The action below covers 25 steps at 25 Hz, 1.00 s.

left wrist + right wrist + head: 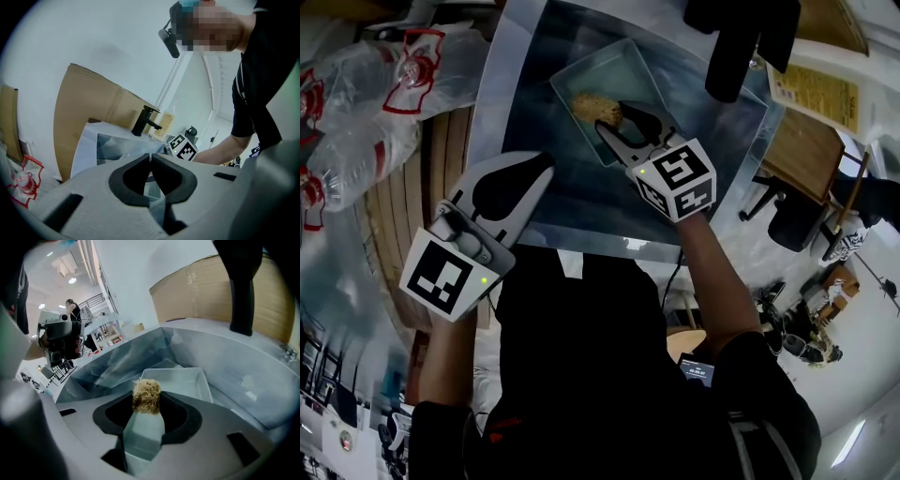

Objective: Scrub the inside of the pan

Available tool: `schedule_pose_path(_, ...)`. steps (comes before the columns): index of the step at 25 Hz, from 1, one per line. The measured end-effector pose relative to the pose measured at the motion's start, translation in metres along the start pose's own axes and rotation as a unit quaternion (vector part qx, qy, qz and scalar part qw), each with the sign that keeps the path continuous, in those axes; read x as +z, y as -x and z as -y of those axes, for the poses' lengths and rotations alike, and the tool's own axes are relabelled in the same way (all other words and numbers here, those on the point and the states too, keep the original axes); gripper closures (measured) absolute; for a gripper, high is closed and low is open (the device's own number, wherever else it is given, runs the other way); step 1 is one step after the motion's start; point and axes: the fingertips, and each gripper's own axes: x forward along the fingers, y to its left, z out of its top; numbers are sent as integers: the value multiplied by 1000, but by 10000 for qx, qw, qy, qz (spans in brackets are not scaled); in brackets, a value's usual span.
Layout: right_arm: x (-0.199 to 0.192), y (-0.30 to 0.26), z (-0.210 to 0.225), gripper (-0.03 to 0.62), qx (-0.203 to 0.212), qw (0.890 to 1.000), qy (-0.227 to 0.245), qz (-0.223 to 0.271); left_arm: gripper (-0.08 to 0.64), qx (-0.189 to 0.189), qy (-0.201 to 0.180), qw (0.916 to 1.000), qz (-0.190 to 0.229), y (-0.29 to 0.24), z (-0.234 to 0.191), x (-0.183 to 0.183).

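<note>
1. The sink [508,103] fills the upper centre of the head view.
2. The pan [617,70] lies inside it.
3. The left gripper [546,164], lower left, has its fingers pressed together with nothing between them.
4. The right gripper [609,117] has its fingers clamped on a scrubber [594,108] over the pan.

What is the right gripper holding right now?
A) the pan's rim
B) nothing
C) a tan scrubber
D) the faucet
C: in the right gripper view, the right gripper has its jaws closed on a tan, fibrous scrubber, with the pan just beyond it in the sink.
</note>
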Motion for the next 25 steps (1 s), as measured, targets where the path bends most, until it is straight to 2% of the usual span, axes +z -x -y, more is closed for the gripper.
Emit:
schedule_pose_path(9, -11, -1, 2, 418, -25, 9999, 52, -133, 531, -5, -7, 10000, -21, -2, 8, -3)
schedule_pose_path(25, -29, 27, 54, 419, -735, 9970, -199, -145, 531, -158, -51, 9998, -63, -12, 25, -7)
